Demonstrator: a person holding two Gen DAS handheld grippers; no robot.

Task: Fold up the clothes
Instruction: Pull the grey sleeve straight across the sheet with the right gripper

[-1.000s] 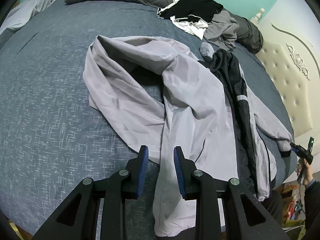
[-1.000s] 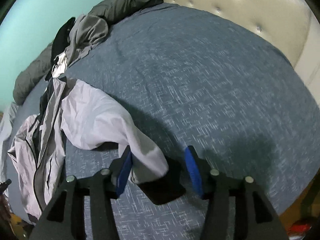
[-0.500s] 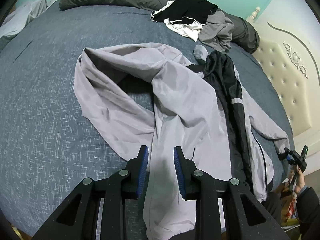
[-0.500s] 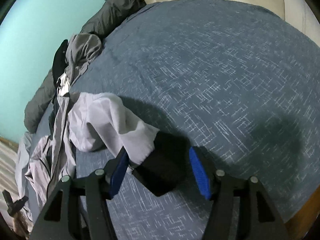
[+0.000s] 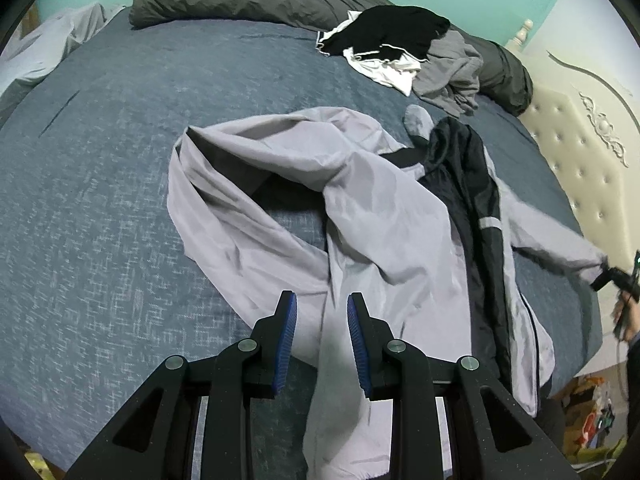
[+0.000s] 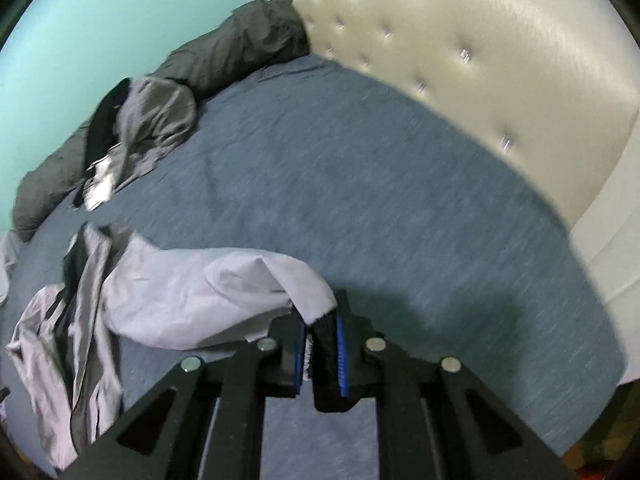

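My left gripper (image 5: 321, 322) hangs part-open, its pads clear of the light grey nylon jacket (image 5: 384, 232) spread on the blue bedspread (image 5: 100, 200). At three o'clock, my right gripper (image 6: 320, 344) has just closed on its black cuff (image 6: 325, 330).

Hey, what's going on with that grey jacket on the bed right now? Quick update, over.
Right gripper just closed on the jacket's black cuff. Left gripper part open, jacket hem between its pads, grip unclear. Grey jacket spread crumpled, unfolded. Clothes pile well clear.

My two grippers, left (image 5: 322, 328) and right (image 6: 322, 350). One grey jacket (image 5: 384, 240), one bed (image 5: 100, 200). One pile of clothes (image 5: 404, 52), one headboard (image 6: 480, 80).
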